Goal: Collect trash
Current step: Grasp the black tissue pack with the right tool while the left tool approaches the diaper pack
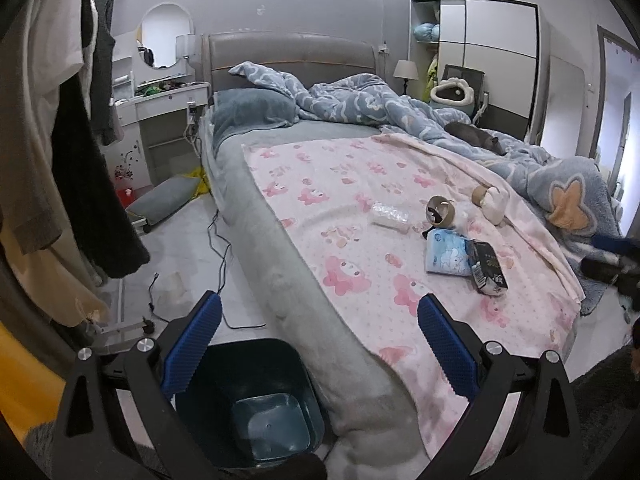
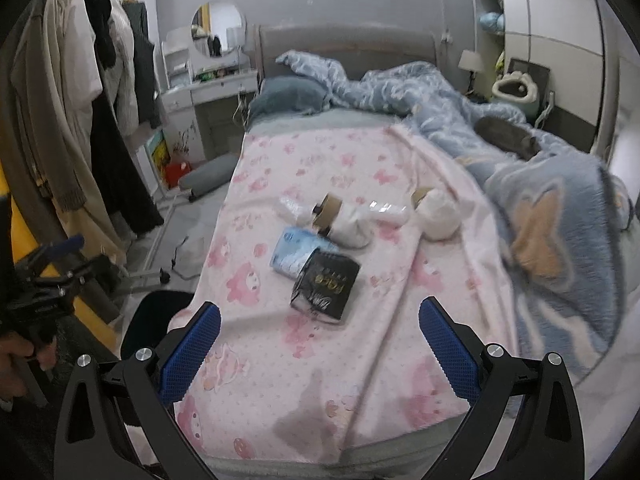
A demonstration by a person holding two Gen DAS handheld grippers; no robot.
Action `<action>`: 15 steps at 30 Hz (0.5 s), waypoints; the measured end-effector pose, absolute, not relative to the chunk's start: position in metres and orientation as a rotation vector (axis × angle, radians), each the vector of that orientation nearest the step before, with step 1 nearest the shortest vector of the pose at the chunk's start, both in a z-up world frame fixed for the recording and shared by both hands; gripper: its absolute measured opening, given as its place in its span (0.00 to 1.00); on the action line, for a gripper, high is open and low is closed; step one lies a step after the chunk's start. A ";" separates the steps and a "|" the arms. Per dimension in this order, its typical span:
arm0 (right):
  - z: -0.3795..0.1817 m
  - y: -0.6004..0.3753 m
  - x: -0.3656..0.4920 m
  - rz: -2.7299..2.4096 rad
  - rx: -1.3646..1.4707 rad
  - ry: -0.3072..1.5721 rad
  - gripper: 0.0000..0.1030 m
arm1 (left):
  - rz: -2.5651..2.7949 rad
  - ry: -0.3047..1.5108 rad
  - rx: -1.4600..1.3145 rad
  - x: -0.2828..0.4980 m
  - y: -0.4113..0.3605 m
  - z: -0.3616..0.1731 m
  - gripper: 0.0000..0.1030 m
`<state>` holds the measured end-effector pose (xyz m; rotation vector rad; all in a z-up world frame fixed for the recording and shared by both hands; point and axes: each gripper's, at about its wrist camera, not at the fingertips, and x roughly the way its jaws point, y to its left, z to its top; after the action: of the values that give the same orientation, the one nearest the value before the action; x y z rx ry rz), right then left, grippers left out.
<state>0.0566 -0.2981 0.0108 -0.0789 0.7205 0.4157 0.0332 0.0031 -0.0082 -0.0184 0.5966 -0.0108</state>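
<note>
Trash: black packet (image 2: 326, 286), blue tissue pack (image 2: 294, 254), tape rolls, clear wrappers, clustered on pink blanket (image 2: 320, 380) of bed. Bin (image 1: 248, 404) on floor beside bed. Left hand-held gripper (image 1: 318, 344) and right hand-held gripper (image 2: 320, 344) both released, empty. Step: first approach, judged; next, right closes on black packet.

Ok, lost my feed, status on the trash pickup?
Left gripper open over dark bin. Right gripper open, empty. Black packet nearest on pink blanket, nothing blocking.
</note>
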 end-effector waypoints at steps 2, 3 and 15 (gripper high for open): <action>0.002 -0.290 0.063 0.427 -0.093 0.743 0.97 | -0.026 0.597 -0.017 0.038 0.002 -0.009 0.97; 0.000 -0.284 0.066 0.429 -0.097 0.751 0.97 | -0.038 0.596 -0.014 0.040 0.001 -0.009 0.97; -0.028 -0.265 0.121 0.405 0.000 0.800 0.97 | -0.148 0.660 0.010 0.078 -0.006 -0.030 0.97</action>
<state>0.1208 -0.2649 -0.0283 0.0003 0.8004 0.4054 0.0775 -0.0056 -0.0303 0.0099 0.6602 -0.1479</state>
